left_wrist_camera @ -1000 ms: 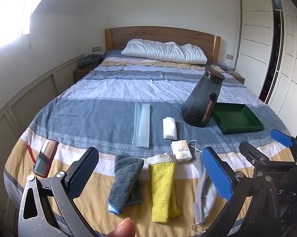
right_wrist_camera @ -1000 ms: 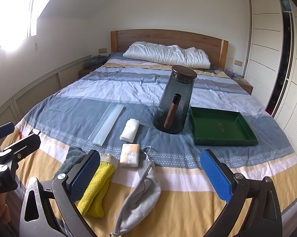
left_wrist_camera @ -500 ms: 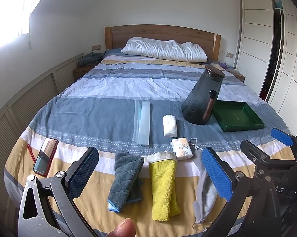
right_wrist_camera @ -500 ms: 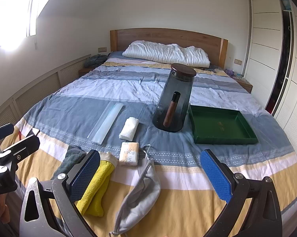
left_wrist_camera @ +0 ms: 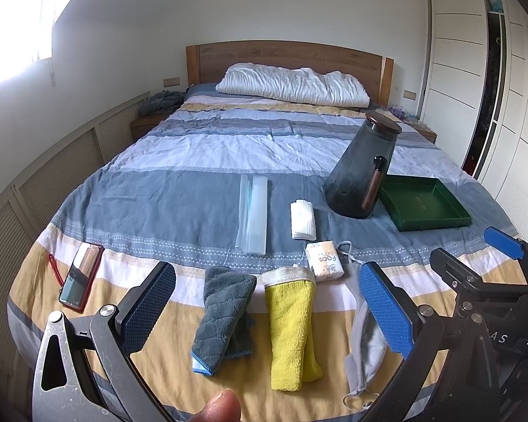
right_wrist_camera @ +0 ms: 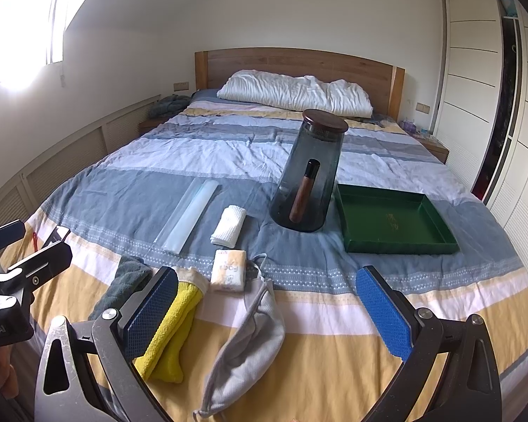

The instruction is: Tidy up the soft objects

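**Soft items lined up on bed, both grippers released**

Landmark: green tray (right_wrist_camera: 397, 221), nothing in it, on the striped bed (left_wrist_camera: 179, 190). Just left of the tray, a dark glass jug (right_wrist_camera: 308, 176) with lid on, contents unclear. Further left: rolled white cloth (left_wrist_camera: 302, 219), then a clear flat sleeve (left_wrist_camera: 253, 218). Nearer the camera than the tray: tissue pack (left_wrist_camera: 324, 261), grey face mask (right_wrist_camera: 246, 344) crumpled, folded yellow towel (left_wrist_camera: 290, 330), folded grey towel (left_wrist_camera: 221, 316). Phone (left_wrist_camera: 81, 276) far left of the tray. Left gripper (left_wrist_camera: 267, 313) spread wide, holding nothing; right gripper (right_wrist_camera: 267, 313) likewise, both above the bed's near edge.
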Demonstrator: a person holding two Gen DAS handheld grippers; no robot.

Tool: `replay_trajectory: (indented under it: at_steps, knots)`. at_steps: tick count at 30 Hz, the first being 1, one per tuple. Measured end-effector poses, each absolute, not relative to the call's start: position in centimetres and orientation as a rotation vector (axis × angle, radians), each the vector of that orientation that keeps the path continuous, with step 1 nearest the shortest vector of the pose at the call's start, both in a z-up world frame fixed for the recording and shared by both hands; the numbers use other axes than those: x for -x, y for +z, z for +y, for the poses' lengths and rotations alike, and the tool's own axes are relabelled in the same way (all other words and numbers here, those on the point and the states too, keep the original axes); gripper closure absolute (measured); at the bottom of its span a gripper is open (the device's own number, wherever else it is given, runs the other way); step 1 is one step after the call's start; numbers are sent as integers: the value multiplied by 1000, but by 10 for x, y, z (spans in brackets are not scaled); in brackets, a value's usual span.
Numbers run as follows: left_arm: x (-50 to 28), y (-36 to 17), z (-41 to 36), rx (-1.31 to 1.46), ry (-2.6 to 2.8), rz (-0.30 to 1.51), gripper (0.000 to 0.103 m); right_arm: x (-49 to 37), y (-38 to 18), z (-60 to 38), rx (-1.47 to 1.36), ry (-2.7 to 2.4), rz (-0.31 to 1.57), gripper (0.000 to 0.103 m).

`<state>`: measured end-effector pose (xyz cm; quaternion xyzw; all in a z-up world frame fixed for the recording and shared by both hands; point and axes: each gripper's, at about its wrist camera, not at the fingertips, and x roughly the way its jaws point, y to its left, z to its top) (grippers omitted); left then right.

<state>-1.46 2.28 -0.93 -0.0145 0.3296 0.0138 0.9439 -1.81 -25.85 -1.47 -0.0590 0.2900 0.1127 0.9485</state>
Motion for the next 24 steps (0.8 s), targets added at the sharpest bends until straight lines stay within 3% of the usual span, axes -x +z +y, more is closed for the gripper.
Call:
replay_trajectory:
  at_steps: [12, 24]
  knots:
    - [11, -21, 29, 36, 47, 696, 1, 16, -36, -259, 117, 219, 647, 0]
    - [5, -79, 90, 74, 166, 811, 1, -16, -85, -261, 91, 171, 830, 0]
